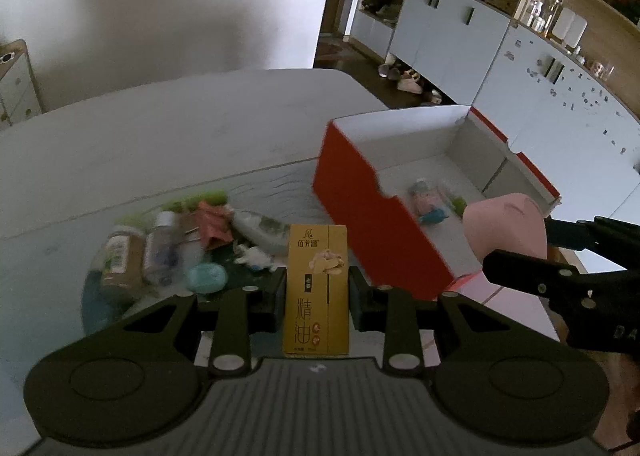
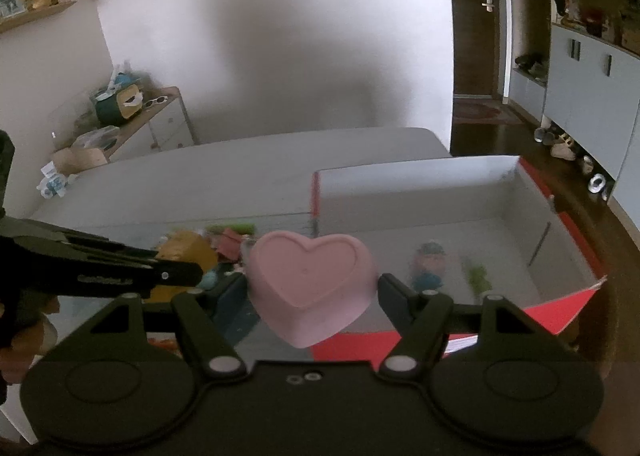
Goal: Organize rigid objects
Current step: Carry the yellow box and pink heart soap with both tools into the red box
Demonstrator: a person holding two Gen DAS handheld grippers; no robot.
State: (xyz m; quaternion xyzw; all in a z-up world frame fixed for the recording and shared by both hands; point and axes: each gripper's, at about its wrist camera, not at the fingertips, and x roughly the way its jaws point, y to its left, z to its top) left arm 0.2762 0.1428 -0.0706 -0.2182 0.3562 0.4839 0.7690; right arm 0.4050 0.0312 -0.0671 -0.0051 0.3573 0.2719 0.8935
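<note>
Pink and heart-shaped, the mould (image 2: 312,284) sits pinched between the fingers of the right gripper (image 2: 314,290), held in the air just short of the red box (image 2: 400,192), whose open white interior lies ahead and a little to the right of it. I'd say the coming move is a short carry forward over the near wall and a release inside. The left gripper (image 1: 318,294) is clamped on a tall yellow carton (image 1: 317,292), standing upright with its long axis vertical between the pads; seen from the left wrist camera, the box lies ahead and to the right of it, its red side wall just beyond the carton. Of the two, the right hand looks nearer the opening, so the heart probably goes in first.

Inside the box a few small toys (image 2: 430,266) are already lying, too blurred to name. To the left of the box is a heap of loose items (image 1: 180,252), bottles and scraps among them, smeared and hard to sort out. The box's near right corner is cut off behind the right tool.
</note>
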